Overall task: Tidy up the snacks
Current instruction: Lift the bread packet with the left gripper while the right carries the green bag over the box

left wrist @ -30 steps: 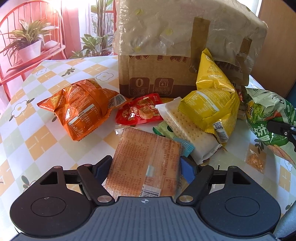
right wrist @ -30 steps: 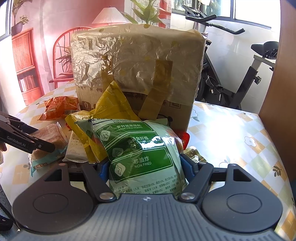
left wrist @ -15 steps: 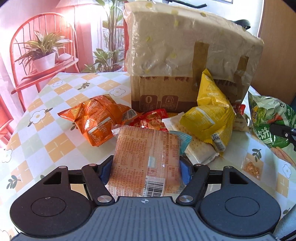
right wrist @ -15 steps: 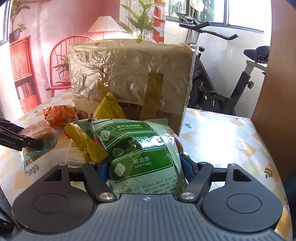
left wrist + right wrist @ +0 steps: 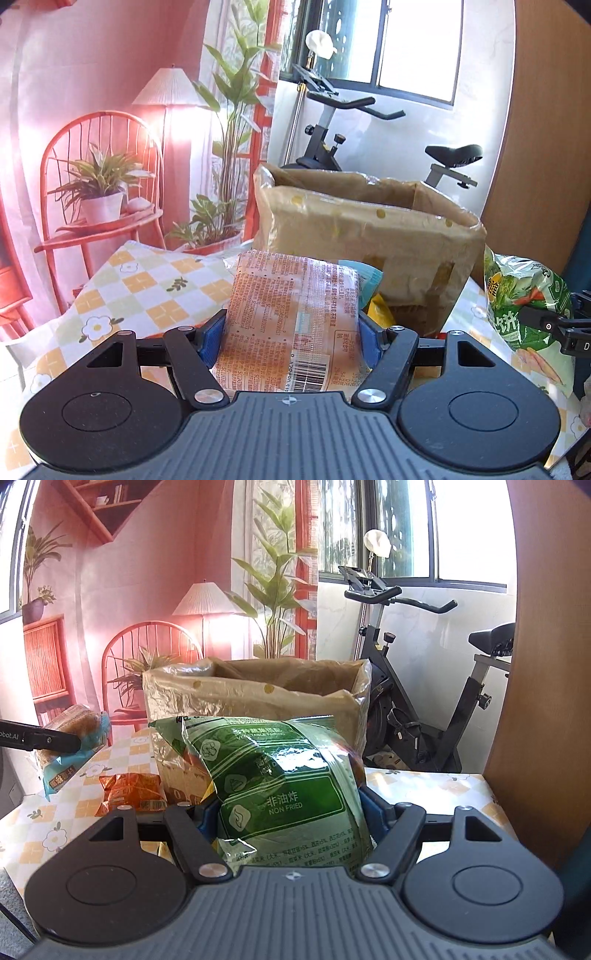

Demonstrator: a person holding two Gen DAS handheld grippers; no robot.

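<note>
My left gripper [image 5: 291, 336] is shut on a clear-wrapped brown biscuit pack [image 5: 291, 317] and holds it up in front of the open cardboard box [image 5: 369, 229]. My right gripper [image 5: 290, 819] is shut on a green snack bag [image 5: 280, 775], also raised before the box [image 5: 258, 698]. The green bag shows at the right of the left wrist view [image 5: 524, 310]. The biscuit pack shows at the left of the right wrist view [image 5: 74, 738]. An orange snack bag [image 5: 129, 790] lies on the checked tablecloth [image 5: 55, 819]. A yellow bag's tip [image 5: 380, 314] peeks beside the biscuit pack.
The box is lined with brown plastic film and its top is open. A wooden panel [image 5: 539, 664] rises close on the right. A red chair with a potted plant [image 5: 99, 192], a lamp and an exercise bike [image 5: 424, 686] stand behind the table.
Both grippers have risen with their packs, from low over the table to about the level of the box's open rim. The snack pile has dropped out of the left wrist view.
</note>
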